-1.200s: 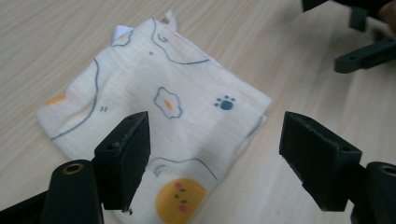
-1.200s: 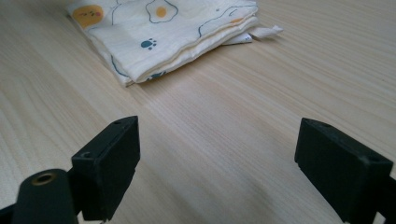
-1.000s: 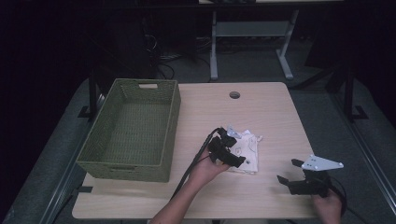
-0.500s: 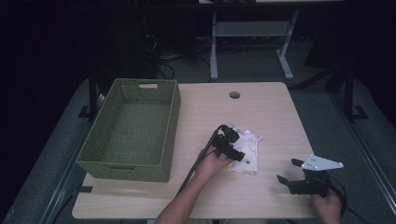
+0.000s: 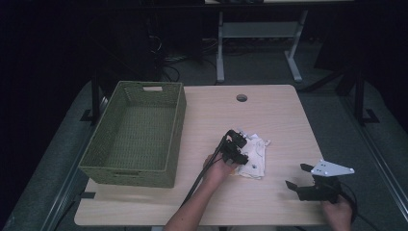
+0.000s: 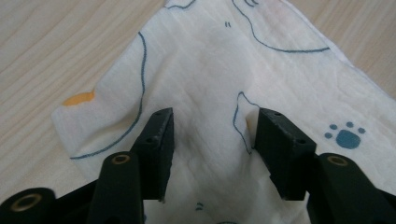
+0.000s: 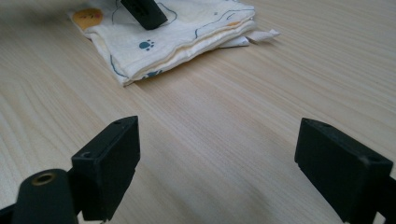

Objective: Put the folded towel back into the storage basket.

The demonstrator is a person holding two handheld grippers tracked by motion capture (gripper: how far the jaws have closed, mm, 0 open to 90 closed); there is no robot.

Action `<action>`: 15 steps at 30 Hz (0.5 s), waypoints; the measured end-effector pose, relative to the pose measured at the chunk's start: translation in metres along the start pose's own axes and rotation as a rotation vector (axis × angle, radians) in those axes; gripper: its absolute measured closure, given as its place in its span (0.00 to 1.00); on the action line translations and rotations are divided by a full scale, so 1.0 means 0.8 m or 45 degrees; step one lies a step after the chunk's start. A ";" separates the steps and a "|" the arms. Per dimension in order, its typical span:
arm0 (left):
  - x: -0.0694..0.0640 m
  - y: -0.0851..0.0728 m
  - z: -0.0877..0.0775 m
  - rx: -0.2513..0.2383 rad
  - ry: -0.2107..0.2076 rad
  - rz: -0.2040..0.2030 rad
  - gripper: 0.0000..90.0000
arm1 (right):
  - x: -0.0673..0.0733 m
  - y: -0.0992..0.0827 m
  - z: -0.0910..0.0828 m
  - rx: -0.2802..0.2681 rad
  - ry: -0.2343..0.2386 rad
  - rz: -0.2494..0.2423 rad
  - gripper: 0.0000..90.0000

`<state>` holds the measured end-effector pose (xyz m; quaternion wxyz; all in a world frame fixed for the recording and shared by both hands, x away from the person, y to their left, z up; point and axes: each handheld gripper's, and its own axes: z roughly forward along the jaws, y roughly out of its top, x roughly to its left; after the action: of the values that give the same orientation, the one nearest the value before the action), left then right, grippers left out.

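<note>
On the table [image 5: 269, 110], right of its middle, lies a folded white cloth [image 5: 254, 155]. It is thin, creased cotton printed with blue outline drawings, a blue paw mark and an orange spot; in the right gripper view its stacked layers show at the edge, with one small corner poking out to the side. The left gripper [image 6: 212, 135] is down on the cloth, its jaws planted in the fabric with a raised fold bunched between them. The jaws have just been closing; they stand about half apart, and the pads look not yet pressed tight on the fold. The left hand [image 5: 219, 168] holds the gripper from the near side.

A green woven basket [image 5: 139, 171] stands at the table's left, long side toward the cloth and well apart from it. Nothing lies in it.

The right gripper [image 7: 215, 163] rests low at the near right corner, jaws wide apart over bare wood, pointing toward the cloth. A round hole [image 5: 241, 97] sits near the table's far edge. Bare tabletop lies between cloth and basket.
</note>
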<state>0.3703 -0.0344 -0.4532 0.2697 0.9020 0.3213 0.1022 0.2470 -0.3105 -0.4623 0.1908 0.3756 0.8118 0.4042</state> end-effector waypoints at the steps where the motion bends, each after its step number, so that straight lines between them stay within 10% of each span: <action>1: 0.000 0.000 0.000 0.000 0.000 0.000 0.57 | 0.000 0.000 0.000 0.000 0.000 0.000 0.15; 15: -0.006 -0.008 -0.008 0.003 -0.011 0.055 0.82 | 0.001 0.000 0.001 0.007 -0.005 -0.007 0.15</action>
<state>0.3608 -0.0303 -0.4514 0.2676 0.9095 0.3006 0.1039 0.2468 -0.3097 -0.4627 0.1923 0.3746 0.8137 0.4007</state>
